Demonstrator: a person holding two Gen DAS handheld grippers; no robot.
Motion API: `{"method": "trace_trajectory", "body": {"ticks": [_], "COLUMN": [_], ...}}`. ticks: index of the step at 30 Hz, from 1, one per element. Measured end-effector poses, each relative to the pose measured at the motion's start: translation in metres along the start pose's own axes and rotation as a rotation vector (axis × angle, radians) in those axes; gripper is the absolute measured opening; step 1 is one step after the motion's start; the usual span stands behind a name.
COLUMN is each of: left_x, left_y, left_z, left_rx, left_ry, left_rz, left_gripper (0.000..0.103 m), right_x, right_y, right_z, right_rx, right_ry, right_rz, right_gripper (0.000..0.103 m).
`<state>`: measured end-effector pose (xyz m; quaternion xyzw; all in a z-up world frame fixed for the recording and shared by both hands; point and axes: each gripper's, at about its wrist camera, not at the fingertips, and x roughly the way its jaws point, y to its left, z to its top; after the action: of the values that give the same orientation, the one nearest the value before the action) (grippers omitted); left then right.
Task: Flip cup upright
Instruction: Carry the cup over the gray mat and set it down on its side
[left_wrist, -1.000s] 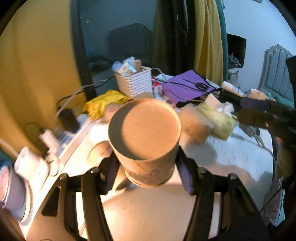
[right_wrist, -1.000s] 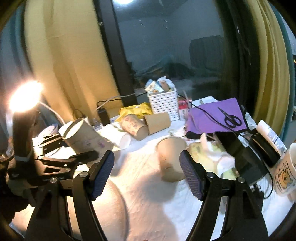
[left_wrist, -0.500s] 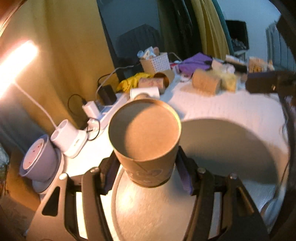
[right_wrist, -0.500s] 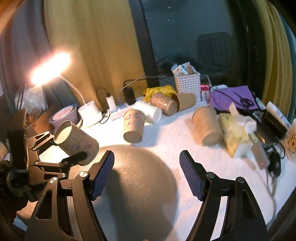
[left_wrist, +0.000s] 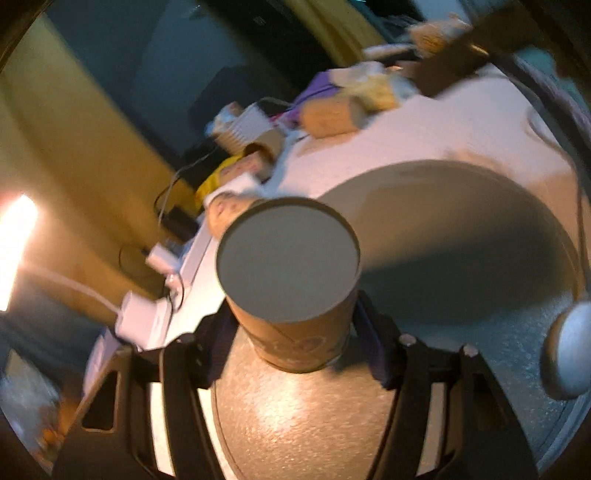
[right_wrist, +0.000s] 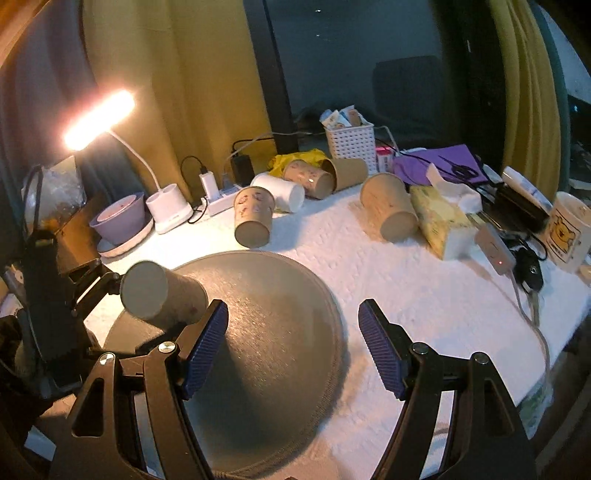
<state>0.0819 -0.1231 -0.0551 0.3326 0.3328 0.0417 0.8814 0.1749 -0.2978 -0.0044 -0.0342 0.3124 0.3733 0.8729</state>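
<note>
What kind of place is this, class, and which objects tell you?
Probably a home desk by a window: lit white desk lamp, white power strip with chargers, yellow tissue pack.

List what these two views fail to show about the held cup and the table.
- Held cup, left wrist view: its mouth faces away; the flat base hides the inside.
- Far clutter, left wrist view: motion blur smears it.
- Round mat, right wrist view: the right gripper covers its near edge.

My desk lamp (right_wrist: 99, 120) glares warmly at left; my left view smears with blur, edges bowed.
</note>
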Motion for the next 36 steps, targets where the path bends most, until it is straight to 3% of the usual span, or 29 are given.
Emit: {"method": "trace_trajectory", "body": {"ticks": [3, 10, 18, 26, 28, 31, 36], "left_x": [-0.004, -0.015, -0.032, -0.037, -0.039, -0.040, -0.019], "left_y": [-0.015, -0.028, -0.028, -0.043, -0.035, -0.010, 0.025], "left_z": [0.005, 0.013, 0.024, 0.034, 0.035, 0.034, 0.017], "left_rx": [0.088, 0.122, 0.116, 0.174, 0.129, -0.041, -0.391], "left_ry": [-0.008, -0.025, -0.147, -0.201, -0.201, -0.187, -0.101], "left_rz": [-0.001, -0.079, -0.045, -0.038, -0.042, -0.065, -0.246], "left_gripper": [0.069, 0.082, 0.082, 0.081, 0.081, 0.082, 0.082], "right_x": [-0.002, 0.001, 0.000, -0.002, -0.003, -0.005, -0.006], "right_y": [-0.005, -0.013, -0.010, -0.018, -0.020, -0.022, -0.020], "right_z": [-0.002, -0.004, -0.002, -0.002, -0.002, -0.002, -0.003], "right_rx": [0.014, 0.029, 0.027, 0.043, 0.048, 0.051, 0.048], "right_ry": [-0.003, 0.007, 0.001, -0.009, -0.010, -0.013, -0.009], "right_rz": [-0.003, 0.003, 0.007, -0.004, -0.005, -0.005, 0.000], "right_gripper": [0.077, 0.077, 0.077, 0.077, 0.077, 0.077, 0.077]}}
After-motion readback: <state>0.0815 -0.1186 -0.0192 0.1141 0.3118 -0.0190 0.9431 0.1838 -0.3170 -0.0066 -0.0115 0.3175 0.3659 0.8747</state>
